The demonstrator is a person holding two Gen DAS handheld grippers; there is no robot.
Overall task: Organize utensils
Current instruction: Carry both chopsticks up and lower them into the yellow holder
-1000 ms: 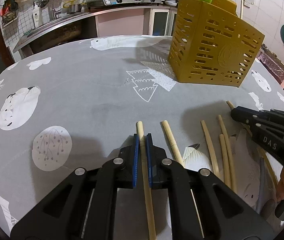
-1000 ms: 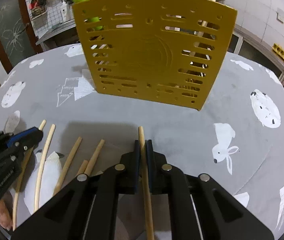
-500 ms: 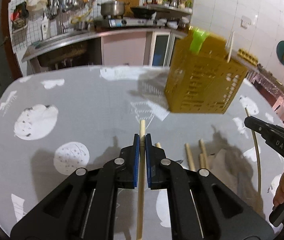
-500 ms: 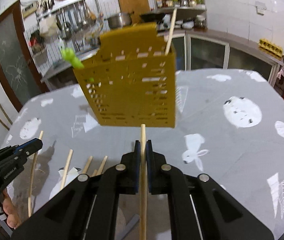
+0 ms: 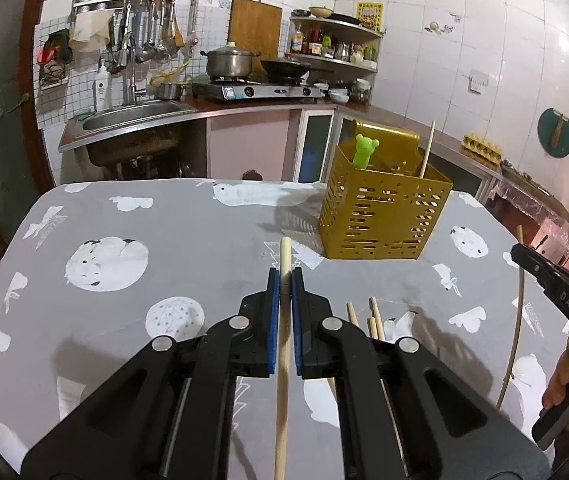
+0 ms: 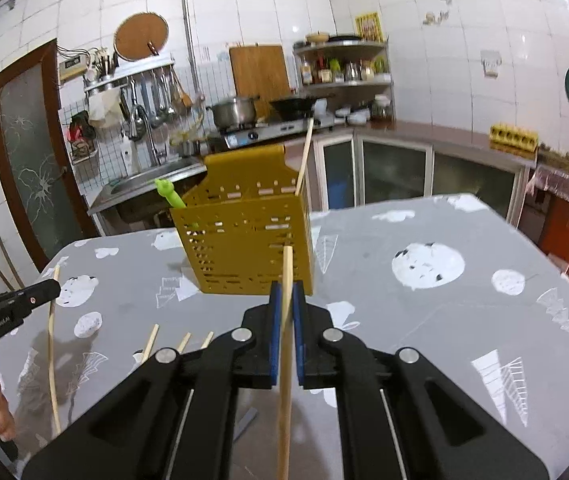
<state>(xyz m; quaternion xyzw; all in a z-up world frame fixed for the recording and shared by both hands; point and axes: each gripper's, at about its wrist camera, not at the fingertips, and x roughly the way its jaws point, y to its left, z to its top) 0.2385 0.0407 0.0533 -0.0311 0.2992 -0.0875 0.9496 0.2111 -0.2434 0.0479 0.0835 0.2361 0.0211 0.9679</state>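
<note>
Left wrist view: a wooden chopstick [image 5: 283,344] is clamped between the blue-padded jaws of the left gripper [image 5: 283,280], its tip projecting past them above the bench [image 5: 188,248]. Loose chopsticks [image 5: 374,322] are seen lying on the grey patterned cloth just right of the jaws. Further off, the yellow perforated utensil holder [image 5: 380,220] stands upright on the bench, with a green bear-topped utensil [image 5: 364,152] and one thin stick [image 5: 426,148] inside. In the right wrist view, a second chopstick [image 6: 285,344] is clamped in the jaws of the right gripper [image 6: 285,292], held clear of the bench, its tip directed at the holder beyond.
</note>
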